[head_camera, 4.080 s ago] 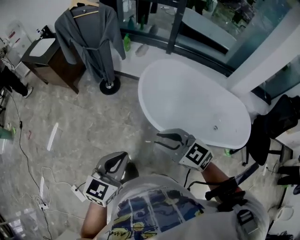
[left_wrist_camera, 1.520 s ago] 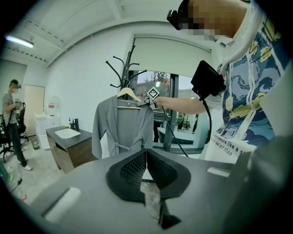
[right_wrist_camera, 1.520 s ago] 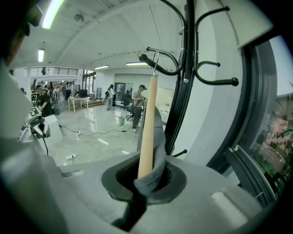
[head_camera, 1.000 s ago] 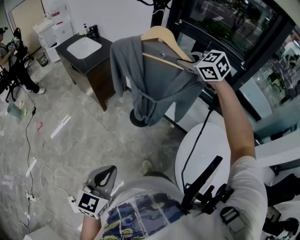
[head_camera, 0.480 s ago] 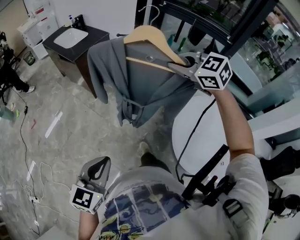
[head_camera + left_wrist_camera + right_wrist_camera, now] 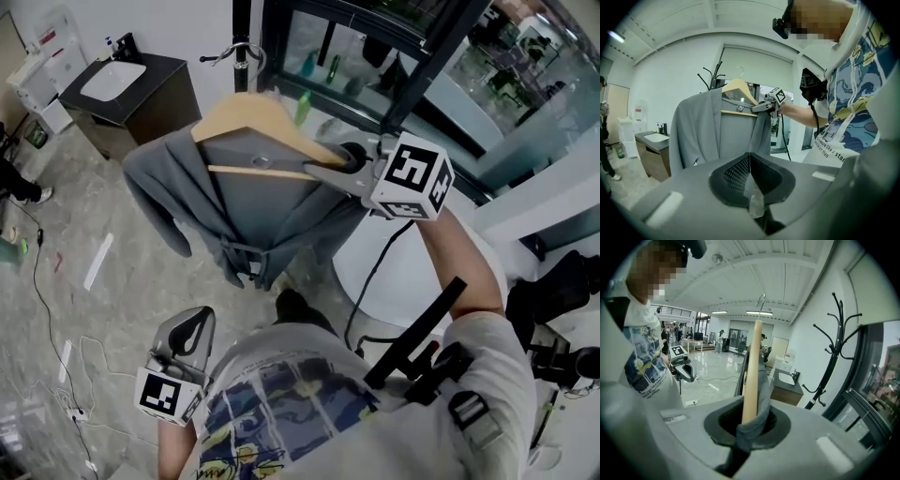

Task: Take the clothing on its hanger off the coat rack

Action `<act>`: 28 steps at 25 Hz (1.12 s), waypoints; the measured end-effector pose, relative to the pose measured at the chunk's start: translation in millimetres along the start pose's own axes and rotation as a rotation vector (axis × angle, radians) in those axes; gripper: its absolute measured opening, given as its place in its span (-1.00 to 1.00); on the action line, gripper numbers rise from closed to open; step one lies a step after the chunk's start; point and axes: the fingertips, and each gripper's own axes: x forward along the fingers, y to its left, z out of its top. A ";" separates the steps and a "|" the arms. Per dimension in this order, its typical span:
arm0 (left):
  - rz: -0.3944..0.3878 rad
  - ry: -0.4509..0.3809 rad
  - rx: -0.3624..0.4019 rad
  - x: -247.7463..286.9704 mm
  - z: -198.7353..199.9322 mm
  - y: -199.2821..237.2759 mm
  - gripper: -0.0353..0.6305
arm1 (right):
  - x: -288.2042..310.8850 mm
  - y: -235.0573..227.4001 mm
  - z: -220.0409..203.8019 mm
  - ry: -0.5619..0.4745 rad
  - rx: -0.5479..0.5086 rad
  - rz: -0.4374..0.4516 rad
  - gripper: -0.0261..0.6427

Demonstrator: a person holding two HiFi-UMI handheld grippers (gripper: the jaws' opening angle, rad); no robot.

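A grey robe (image 6: 234,202) hangs on a wooden hanger (image 6: 251,114). My right gripper (image 6: 323,174) is shut on the hanger's right end, with the robe's shoulder cloth pinched in too. In the right gripper view the hanger (image 6: 751,366) and cloth (image 6: 762,394) run straight out of the shut jaws, and the hook hangs free in the air. The black coat rack (image 6: 239,49) stands behind the hanger, apart from it. My left gripper (image 6: 194,328) hangs low at my left side, shut and with nothing in it. In the left gripper view the robe (image 6: 705,133) and the right gripper (image 6: 765,107) show ahead.
A dark vanity with a white sink (image 6: 120,82) stands at the left wall. A white bathtub (image 6: 398,272) sits behind my right arm, before a dark-framed glass partition (image 6: 422,56). Cables (image 6: 54,309) lie on the marble floor. A black chair (image 6: 562,281) is at the right.
The right gripper has carried the hanger and robe left and lower, away from the rack, whose top now shows separately behind. The left gripper stays low.
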 end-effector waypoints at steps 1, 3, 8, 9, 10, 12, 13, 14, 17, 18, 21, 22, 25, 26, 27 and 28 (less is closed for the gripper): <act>-0.004 -0.001 0.005 -0.3 1.0 -1.7 -0.87 | -1.8 7.4 0.0 -0.002 -0.003 0.003 -0.90; -0.009 -0.003 0.013 -1.3 1.6 -4.4 -0.87 | -4.7 20.8 0.3 -0.007 -0.007 0.005 -0.90; -0.026 -0.004 0.020 -6.1 0.6 -7.9 -0.87 | -8.6 48.7 2.2 -0.013 -0.016 0.004 -0.90; -0.027 -0.004 0.022 -7.6 0.4 -8.0 -0.87 | -8.9 53.5 1.9 -0.014 -0.015 0.003 -0.90; -0.028 -0.006 0.022 -9.0 0.4 -8.1 -0.87 | -9.0 58.4 1.3 -0.012 -0.015 0.002 -0.90; -0.029 -0.012 0.022 -12.1 0.5 -8.1 -0.87 | -8.6 70.0 1.2 -0.001 -0.016 0.008 -0.90; -0.030 -0.015 0.021 -13.4 0.4 -8.1 -0.87 | -8.0 75.7 1.4 0.004 -0.016 0.011 -0.90; -0.031 -0.017 0.021 -14.3 0.1 -8.0 -0.87 | -7.4 80.6 1.4 0.009 -0.016 0.013 -0.90; -0.035 -0.018 0.019 -14.0 -1.7 -7.8 -0.87 | -5.1 89.3 0.6 0.014 -0.025 0.008 -0.90; -0.037 -0.017 0.017 -13.6 -2.7 -7.7 -0.87 | -4.2 91.5 0.2 0.012 -0.029 0.006 -0.90; -0.040 -0.018 0.015 -13.8 -6.7 -9.3 -0.87 | -2.7 100.9 -2.3 0.008 -0.038 0.003 -0.90; -0.040 -0.019 0.014 -14.2 -8.1 -10.3 -0.87 | -3.1 105.0 -3.7 0.019 -0.043 0.005 -0.90; -0.039 -0.019 0.016 -14.5 -9.3 -10.7 -0.87 | -2.9 112.1 -6.5 0.027 -0.048 0.008 -0.90; -0.039 -0.017 0.016 -14.0 -8.6 -9.9 -0.87 | -2.3 112.4 -6.9 0.024 -0.048 0.009 -0.90; -0.038 -0.015 0.016 -13.4 -7.7 -9.0 -0.87 | -2.0 112.5 -7.1 0.024 -0.047 0.010 -0.90; -0.038 -0.014 0.015 -12.5 -6.7 -8.3 -0.87 | -1.7 112.5 -7.4 0.022 -0.044 0.012 -0.90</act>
